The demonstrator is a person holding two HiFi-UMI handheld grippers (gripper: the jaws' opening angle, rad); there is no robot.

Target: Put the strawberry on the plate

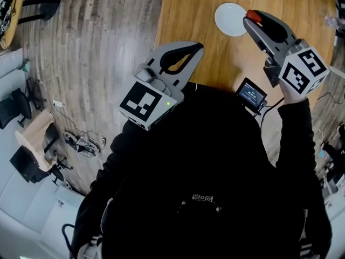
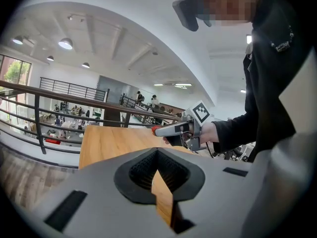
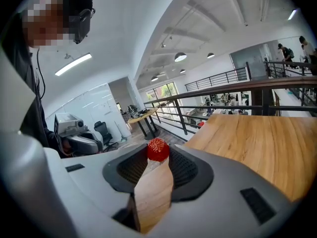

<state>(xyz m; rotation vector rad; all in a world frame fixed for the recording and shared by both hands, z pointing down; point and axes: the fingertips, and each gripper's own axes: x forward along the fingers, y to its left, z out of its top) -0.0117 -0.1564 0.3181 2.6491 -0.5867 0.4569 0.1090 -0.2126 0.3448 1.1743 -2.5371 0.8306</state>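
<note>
In the head view the left gripper (image 1: 197, 47) sits just at 11 o'clock of frame centre, over the near edge of the table (image 1: 188, 15), pointing toward 1 o'clock. Its own view shows its jaws together at the tips with nothing between them. The plate (image 1: 229, 19) lies on the table at 1 o'clock, bare. Just beside the plate's rim at its 3 o'clock is the strawberry (image 1: 254, 15), clamped between the tips of the right gripper (image 1: 249, 20), which points toward 10 o'clock. The right gripper view shows the red fruit pinched at the jaw tips. A small screen (image 1: 252, 94) sits at the table's near edge, at 5 o'clock of the plate.
</note>
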